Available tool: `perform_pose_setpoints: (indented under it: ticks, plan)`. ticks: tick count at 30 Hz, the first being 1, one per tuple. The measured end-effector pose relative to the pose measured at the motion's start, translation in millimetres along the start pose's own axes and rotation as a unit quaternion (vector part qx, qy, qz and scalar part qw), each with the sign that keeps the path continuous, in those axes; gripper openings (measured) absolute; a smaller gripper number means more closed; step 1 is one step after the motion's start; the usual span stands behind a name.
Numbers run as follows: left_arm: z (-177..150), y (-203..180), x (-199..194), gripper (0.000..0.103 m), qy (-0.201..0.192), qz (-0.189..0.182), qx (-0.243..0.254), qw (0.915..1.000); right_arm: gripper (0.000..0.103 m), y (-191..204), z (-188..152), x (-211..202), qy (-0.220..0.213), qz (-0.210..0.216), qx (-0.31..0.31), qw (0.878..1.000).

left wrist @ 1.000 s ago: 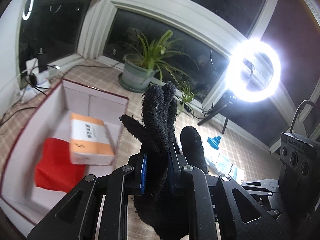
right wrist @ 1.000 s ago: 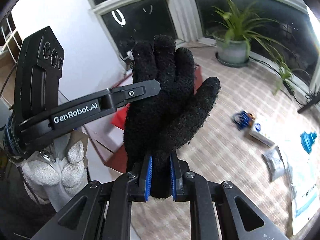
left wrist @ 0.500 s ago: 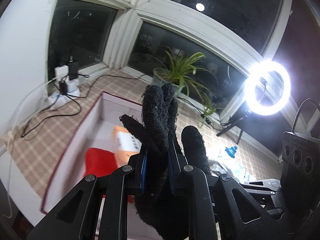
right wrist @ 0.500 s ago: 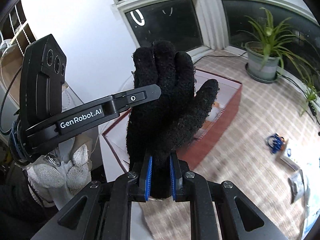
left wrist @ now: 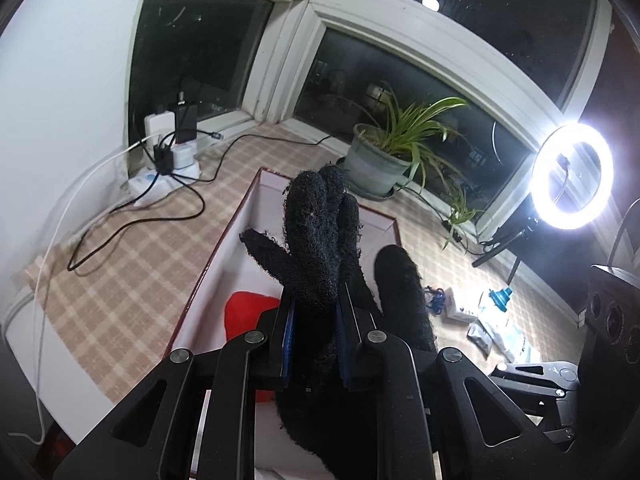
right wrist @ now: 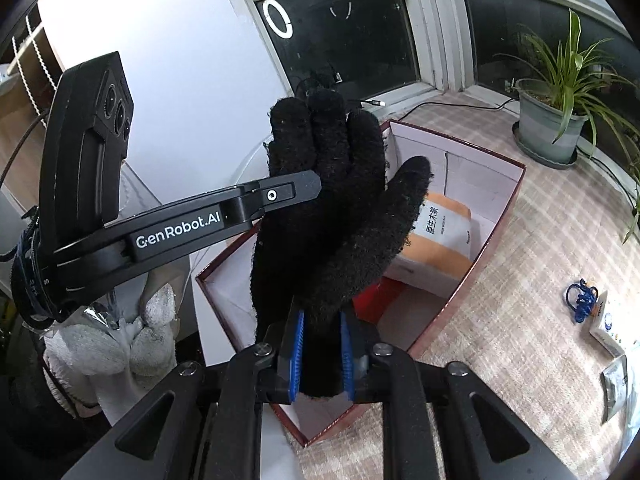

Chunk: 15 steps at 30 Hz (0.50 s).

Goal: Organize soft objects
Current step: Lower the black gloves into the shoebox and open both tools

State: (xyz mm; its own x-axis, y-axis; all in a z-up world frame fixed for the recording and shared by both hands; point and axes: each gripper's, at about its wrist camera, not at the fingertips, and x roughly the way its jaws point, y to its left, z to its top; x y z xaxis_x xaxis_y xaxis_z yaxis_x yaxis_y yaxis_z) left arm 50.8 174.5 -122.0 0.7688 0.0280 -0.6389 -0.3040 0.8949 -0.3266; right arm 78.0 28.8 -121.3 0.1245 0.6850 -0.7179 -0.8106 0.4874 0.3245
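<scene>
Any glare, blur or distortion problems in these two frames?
Left wrist view: the lit ring light blows out to white glare, window frames bow from fisheye, and the fuzzy black glove stays sharp. Right wrist view: even light, only a faint ring reflection in the dark window pane, no motion blur.

"GenRobot.AI" on left gripper (right wrist: 288, 192)

A checked tan cloth (left wrist: 132, 280) covers the surface. On it sit an open red box (right wrist: 500, 216), a potted plant (left wrist: 380, 164), a power strip with tangled cables (left wrist: 168, 168), and some small packets (right wrist: 612, 360) near blue cord (right wrist: 582, 298).
</scene>
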Motion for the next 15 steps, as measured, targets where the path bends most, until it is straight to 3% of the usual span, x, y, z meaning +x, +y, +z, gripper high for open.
perform_pose_setpoints:
  ticks: [1,4,6,9,15]
  plan:
    - [0,1,1,0.016,0.001,0.002,-0.001,1.0,0.018,0,0,0,-0.001,-0.001,0.001,1.0]
    - [-1,5,6,0.023,0.006,0.012,-0.001,0.9999,0.032,-3,0,1,-0.001,0.005,0.012,1.0]
    - [-1,7,9,0.039,0.008,0.022,-0.004,0.9997,0.041,-2,0,0,-0.005,0.003,0.011,1.0]
    - [-1,10,8,0.05,0.003,0.028,-0.009,0.9996,0.049,-2,-1,-4,-0.012,0.005,0.007,1.0]
    - [0,10,8,0.051,-0.001,0.031,-0.014,0.9994,0.058,-4,-4,-14,-0.023,0.008,0.006,1.0]
